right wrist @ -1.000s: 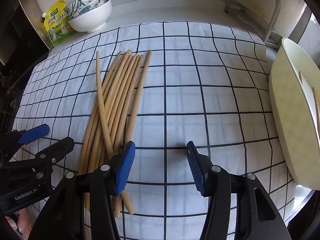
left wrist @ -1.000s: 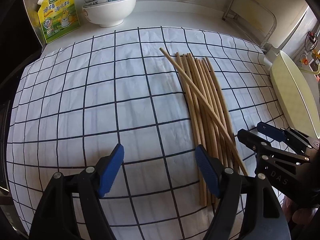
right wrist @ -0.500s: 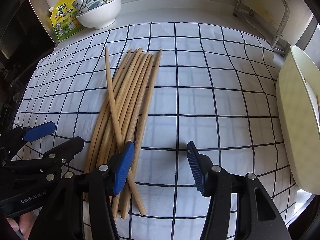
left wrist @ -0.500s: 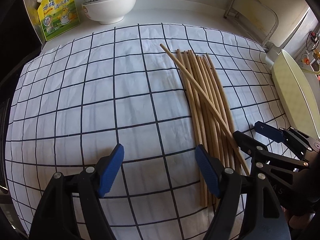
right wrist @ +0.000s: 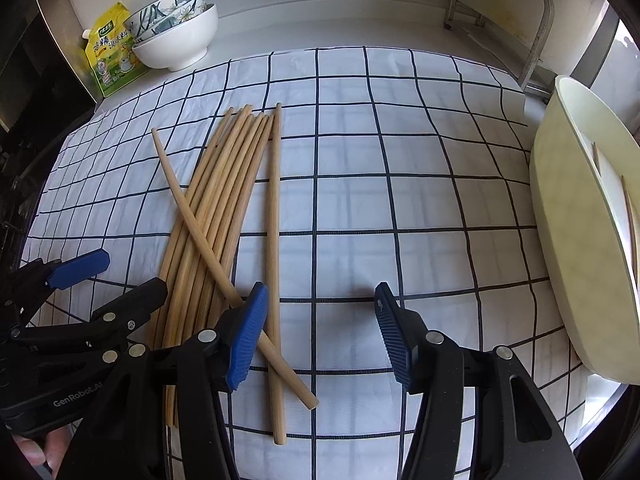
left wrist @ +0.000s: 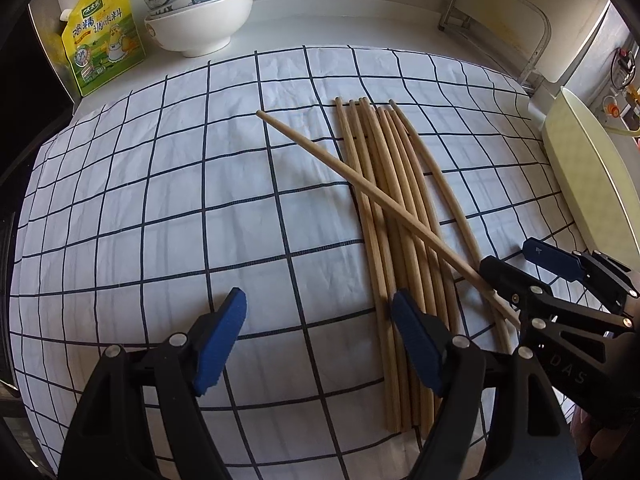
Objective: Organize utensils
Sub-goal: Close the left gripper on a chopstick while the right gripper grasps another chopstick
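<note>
Bundle of wooden chopsticks (right wrist: 208, 216) lying lengthwise on checked cloth (left wrist: 160, 220), one crossing chopstick (left wrist: 360, 184) slanted over the rest, one stray chopstick (right wrist: 273, 240) just beside the pile. Left gripper (left wrist: 316, 344) low over bare cloth beside the bundle, jaws apart, nothing between. Right gripper (right wrist: 316, 340) over the near ends, jaws apart, empty; left pad close to the crossing stick, contact unclear. Likely step: lining up for a pick, nothing lifted. Next move probably calls for straddling a single stick, then closing. Pale tray (right wrist: 580, 240) at right, likely destination, thin sticks already inside. Yellow packet (left wrist: 102, 36) by stacked bowls (left wrist: 200, 12), Chinese print. "GenRobot.AI" legible on left gripper body.
</note>
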Tool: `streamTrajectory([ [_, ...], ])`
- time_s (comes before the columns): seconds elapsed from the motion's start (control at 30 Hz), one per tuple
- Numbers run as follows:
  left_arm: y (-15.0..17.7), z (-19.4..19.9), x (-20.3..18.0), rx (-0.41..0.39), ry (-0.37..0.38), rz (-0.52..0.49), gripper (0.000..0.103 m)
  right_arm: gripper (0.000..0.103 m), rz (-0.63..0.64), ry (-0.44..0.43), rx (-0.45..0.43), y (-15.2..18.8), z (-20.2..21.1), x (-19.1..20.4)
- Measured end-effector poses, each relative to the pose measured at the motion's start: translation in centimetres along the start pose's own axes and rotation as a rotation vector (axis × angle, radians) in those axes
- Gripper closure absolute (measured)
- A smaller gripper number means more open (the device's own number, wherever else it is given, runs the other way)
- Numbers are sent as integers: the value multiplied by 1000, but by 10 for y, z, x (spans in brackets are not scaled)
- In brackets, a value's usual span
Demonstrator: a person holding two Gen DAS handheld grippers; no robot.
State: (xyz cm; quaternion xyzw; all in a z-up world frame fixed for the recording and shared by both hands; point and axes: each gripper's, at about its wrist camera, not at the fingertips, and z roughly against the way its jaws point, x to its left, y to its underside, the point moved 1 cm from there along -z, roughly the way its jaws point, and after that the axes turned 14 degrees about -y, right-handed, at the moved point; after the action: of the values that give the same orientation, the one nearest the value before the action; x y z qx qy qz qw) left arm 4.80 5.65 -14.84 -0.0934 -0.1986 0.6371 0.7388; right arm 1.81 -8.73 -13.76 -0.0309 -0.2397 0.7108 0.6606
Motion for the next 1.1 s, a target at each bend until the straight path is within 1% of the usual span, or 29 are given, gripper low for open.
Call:
streamTrajectory([
  [0.07, 0, 1, 0, -8, -15, -9, 28, 50, 0, -3, 0, 0, 1, 0],
  [0.3, 3, -1, 5, 4, -10, 1, 27, 50, 3, -5, -1, -2, -1, 3],
  [0.57, 2, -1, 3, 9, -27, 7, 28, 50, 10, -3, 4, -3, -3, 4],
  [0.7, -5, -8, 0, 9, -68, 6, 27, 50, 7, -6, 6, -2, -4, 3],
  [0.8, -8, -10, 2, 1, -72, 13, 27, 50, 10, -3, 6, -2, -3, 3],
  [0.9, -9, -10, 2, -6, -69, 14, 31, 50, 16, 4, 4, -1, -3, 4],
  [0.97, -9, -9, 1, -15, -65, 5, 37, 50, 25, 13, 5, -2, -5, 5],
  [1.1, -9, -6, -5, -24, -58, -6, 44, 50, 46, 29, 3, -7, -9, 7],
])
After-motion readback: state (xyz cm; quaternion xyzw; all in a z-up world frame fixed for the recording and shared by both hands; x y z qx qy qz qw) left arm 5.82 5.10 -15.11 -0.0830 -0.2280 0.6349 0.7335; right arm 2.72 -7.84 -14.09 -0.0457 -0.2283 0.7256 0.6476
